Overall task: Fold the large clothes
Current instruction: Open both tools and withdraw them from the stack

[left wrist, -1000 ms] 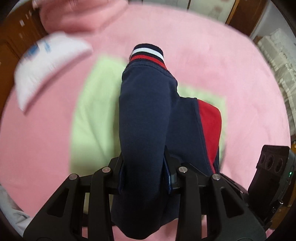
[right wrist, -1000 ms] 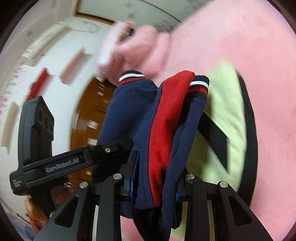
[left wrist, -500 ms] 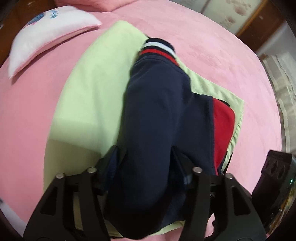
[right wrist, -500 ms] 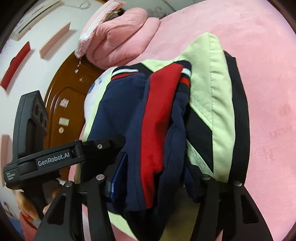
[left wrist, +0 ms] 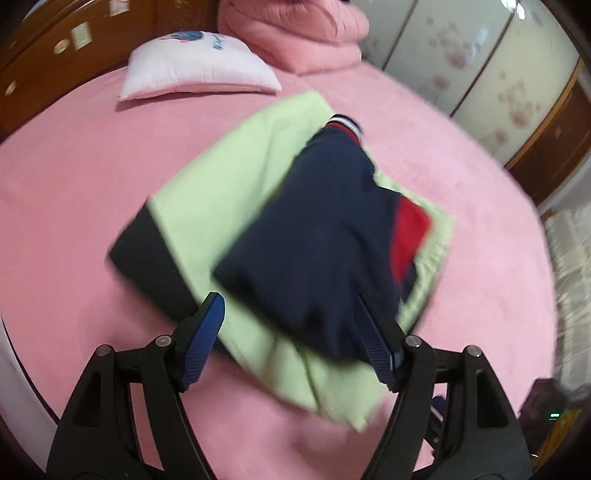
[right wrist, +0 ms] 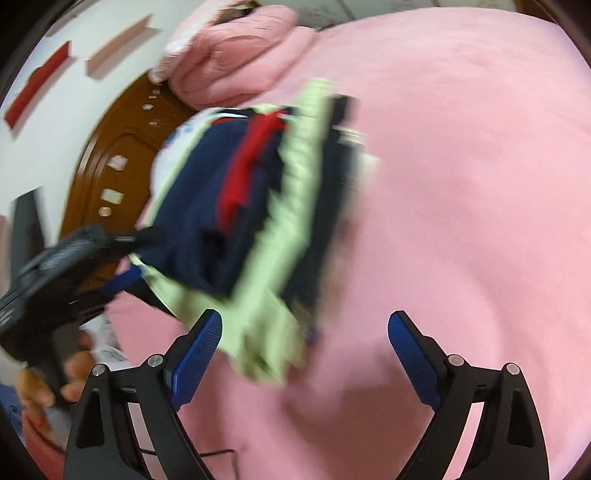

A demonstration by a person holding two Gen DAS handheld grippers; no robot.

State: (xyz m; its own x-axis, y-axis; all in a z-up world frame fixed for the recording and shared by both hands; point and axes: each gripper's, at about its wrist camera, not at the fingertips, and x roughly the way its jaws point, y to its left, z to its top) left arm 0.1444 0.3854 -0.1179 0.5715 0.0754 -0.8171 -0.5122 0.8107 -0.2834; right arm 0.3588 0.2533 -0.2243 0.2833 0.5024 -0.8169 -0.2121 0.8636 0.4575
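Note:
A folded navy garment with a red panel and striped cuff lies on a folded light-green garment with a black band, on the pink bed. My left gripper is opening; the navy garment's near edge lies between its blue pads, close to the right one, and neither pad presses on it. In the right wrist view, blurred, the navy garment and the green garment sit ahead and to the left. My right gripper is opening wide, with only the green garment's corner by its left pad.
A white pillow and a pink folded quilt lie at the bed's head by a wooden headboard. Flowered wardrobe doors stand at the back right. A person's hand shows at the left edge.
Both grippers held the hanging navy garment; they have let go and opened. It now lies on the green garment, and both grippers have pulled back from the stack.

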